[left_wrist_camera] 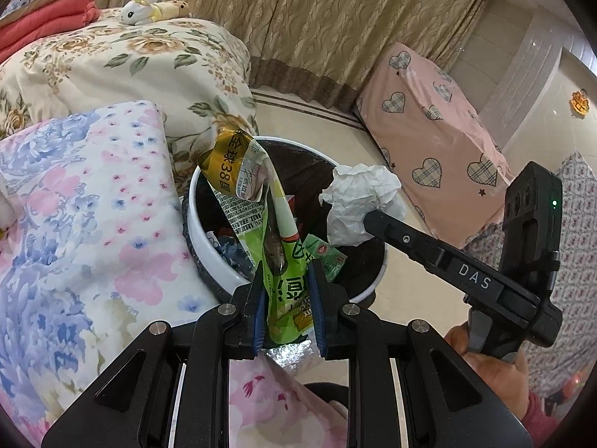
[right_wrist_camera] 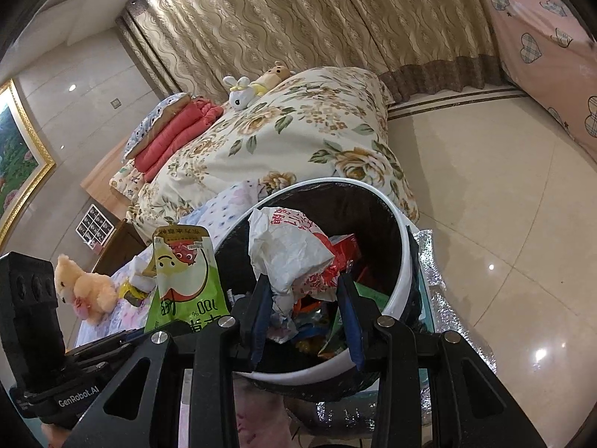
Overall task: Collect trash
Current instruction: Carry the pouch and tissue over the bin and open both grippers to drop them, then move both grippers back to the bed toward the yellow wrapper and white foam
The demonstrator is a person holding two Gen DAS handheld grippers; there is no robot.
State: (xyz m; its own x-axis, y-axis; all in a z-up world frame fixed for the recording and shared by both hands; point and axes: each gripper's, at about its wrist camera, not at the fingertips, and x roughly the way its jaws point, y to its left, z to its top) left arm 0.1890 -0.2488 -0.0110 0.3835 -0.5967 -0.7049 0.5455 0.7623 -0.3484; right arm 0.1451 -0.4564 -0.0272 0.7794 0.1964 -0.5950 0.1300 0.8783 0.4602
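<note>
Trash in both hands right now: my left tongs are pinching a green juice pouch near its lower end, so it sticks up between the blue pads with its gold-and-white top flopping over the white trash bin. My right tongs are clamped on a crumpled white wrapper with red print, held right over the bin's mouth. The left wrist view is the only one that shows the right tongs from the side, with the wrapper bunched at their tip and looking plain white, plus my hand gripping the handle. The right wrist view shows what that one hides: the red print on the wrapper, the pile of colourful packets already down inside the bin, and the smiley apple graphic on the pouch front, upside-down text and all. It also catches a peach teddy bear on the bed at lower left and a gold-framed painting on the wall. Both views share the floral quilt and the white bunny plush on it.
</note>
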